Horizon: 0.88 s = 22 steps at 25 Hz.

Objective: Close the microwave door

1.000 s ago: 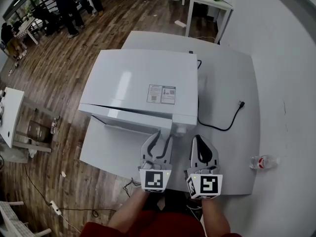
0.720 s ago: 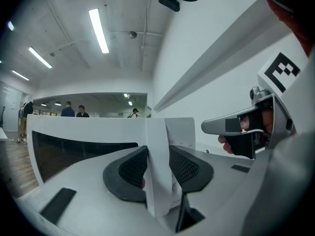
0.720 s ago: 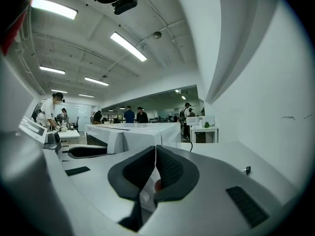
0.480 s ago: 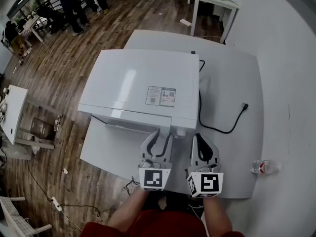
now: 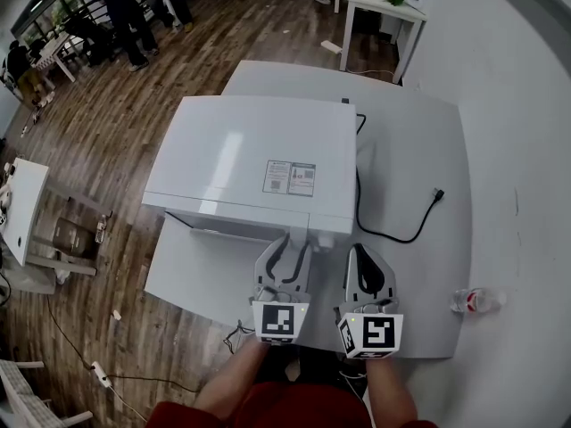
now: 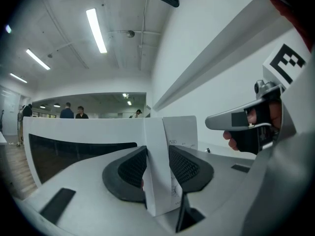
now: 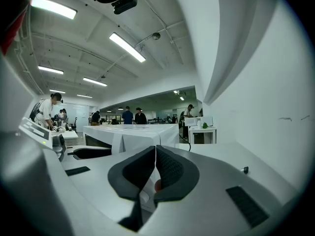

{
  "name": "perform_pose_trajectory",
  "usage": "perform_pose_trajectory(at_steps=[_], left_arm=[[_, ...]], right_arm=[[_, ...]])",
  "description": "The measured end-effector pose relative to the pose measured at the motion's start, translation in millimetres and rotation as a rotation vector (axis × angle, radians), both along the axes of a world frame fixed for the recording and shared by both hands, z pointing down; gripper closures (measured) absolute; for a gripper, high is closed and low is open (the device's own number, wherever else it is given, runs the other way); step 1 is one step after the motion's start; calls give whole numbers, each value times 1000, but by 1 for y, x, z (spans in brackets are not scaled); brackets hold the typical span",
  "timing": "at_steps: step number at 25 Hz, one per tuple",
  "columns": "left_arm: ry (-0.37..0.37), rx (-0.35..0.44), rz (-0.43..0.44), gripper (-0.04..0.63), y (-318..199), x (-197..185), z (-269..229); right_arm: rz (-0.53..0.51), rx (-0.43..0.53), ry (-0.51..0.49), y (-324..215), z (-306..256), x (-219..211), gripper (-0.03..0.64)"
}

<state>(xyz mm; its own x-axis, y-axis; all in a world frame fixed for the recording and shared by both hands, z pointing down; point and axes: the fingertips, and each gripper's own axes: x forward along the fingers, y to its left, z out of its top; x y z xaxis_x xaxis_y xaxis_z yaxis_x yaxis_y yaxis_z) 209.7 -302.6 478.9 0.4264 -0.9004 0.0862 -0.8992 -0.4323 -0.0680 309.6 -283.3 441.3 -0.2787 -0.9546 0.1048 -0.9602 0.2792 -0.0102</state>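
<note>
The left tongs (image 5: 296,243) clamp the door (image 5: 234,227) edge at the microwave's (image 5: 259,150) 6 o'clock; the right tongs (image 5: 359,252) are closed, empty. The door gap has narrowed over the last second, so closure is judged nearly complete.

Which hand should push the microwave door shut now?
Left. The left gripper has the door edge between its jaws, pads against it. The right gripper is shut on nothing, beside the microwave.

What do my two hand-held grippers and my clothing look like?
Both the left hand-held gripper and the right hand-held gripper are light grey shells with black ribbed pads, each carrying a white cube with black square markers at the rear. The clothing is red.
</note>
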Motion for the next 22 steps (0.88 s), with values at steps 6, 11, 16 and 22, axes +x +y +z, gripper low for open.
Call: perform_pose_trajectory(at_steps=[6, 11, 16, 22], left_arm=[[-5, 5, 14, 448, 18, -7, -9], [12, 30, 1, 448, 33, -22, -32], [7, 63, -4, 459, 43, -40, -63], [24, 61, -25, 489, 50, -63, -99]], right_arm=[[10, 15, -1, 11, -11, -6, 588], [16, 53, -8, 22, -29, -16, 588], [18, 99, -9, 31, -51, -28, 588], [19, 139, 5, 39, -78, -39, 588]])
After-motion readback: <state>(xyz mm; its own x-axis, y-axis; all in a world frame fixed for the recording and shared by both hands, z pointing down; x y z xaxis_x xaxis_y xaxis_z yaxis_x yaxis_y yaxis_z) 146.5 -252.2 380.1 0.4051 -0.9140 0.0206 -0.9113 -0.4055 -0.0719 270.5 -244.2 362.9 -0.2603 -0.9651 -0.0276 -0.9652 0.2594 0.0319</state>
